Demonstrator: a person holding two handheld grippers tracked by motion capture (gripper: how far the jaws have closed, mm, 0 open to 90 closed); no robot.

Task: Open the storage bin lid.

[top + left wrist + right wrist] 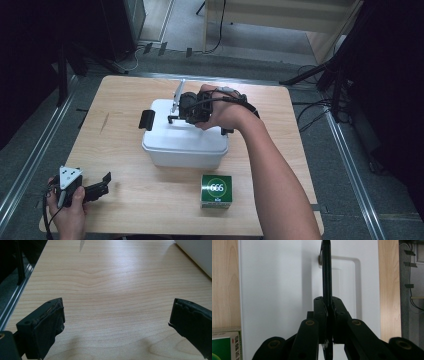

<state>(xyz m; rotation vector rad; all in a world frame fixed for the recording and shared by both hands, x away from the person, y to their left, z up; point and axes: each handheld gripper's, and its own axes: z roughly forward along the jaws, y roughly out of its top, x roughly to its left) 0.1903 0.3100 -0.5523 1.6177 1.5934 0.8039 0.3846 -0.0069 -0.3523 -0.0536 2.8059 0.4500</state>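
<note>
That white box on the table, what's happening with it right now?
A person is working on the white box with two handheld grippers. The right gripper is above the lid, its jaws shut on the lid's thin black handle, which stands upright. The left gripper rests near the table's front left corner, jaws open, holding nothing. A green carton sits in front of the box.

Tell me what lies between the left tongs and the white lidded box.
Nothing: in the high view, bare wooden table separates the open left tongs from the white lidded box. The left gripper view shows the same bare wood.
</note>
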